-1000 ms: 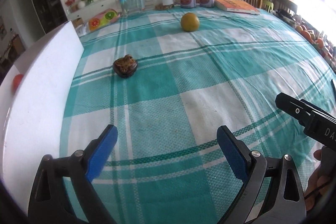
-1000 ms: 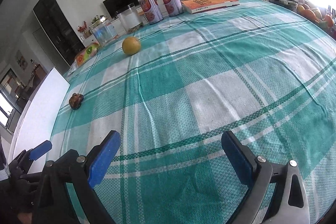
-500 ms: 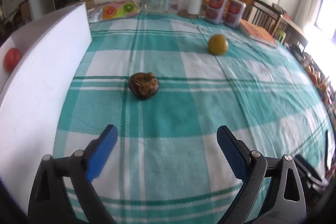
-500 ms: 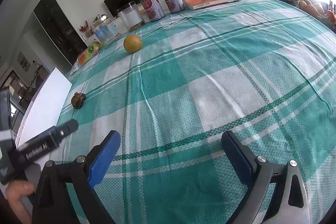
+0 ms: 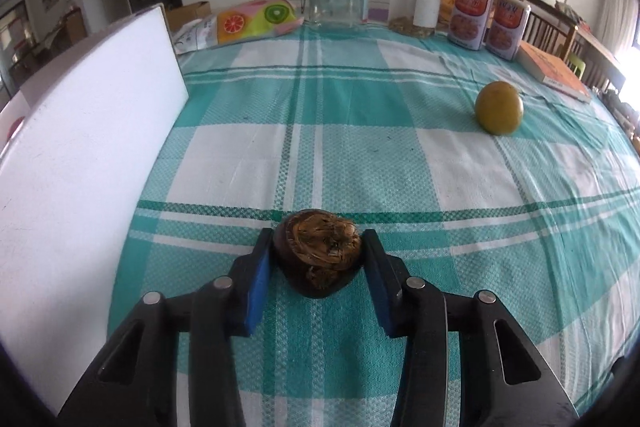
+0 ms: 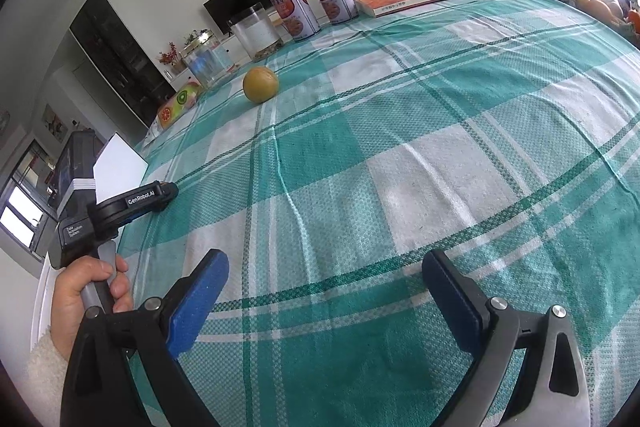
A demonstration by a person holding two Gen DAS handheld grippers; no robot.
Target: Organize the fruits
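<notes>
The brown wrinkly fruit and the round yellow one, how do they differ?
The brown fruit is dark, shrivelled and lumpy; the yellow fruit is smooth and round. The brown fruit sits clamped in the left gripper; the yellow fruit lies free, farther off. Both rest on the checked tablecloth.

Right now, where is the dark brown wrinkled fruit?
In the left wrist view, the dark brown wrinkled fruit sits on the teal plaid tablecloth, clamped between the left hand-held gripper pads, beside the white box.

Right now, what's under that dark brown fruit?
The brown fruit sits on the checked tablecloth, pinched by the left gripper. The cloth directly beneath it is covered.
</notes>
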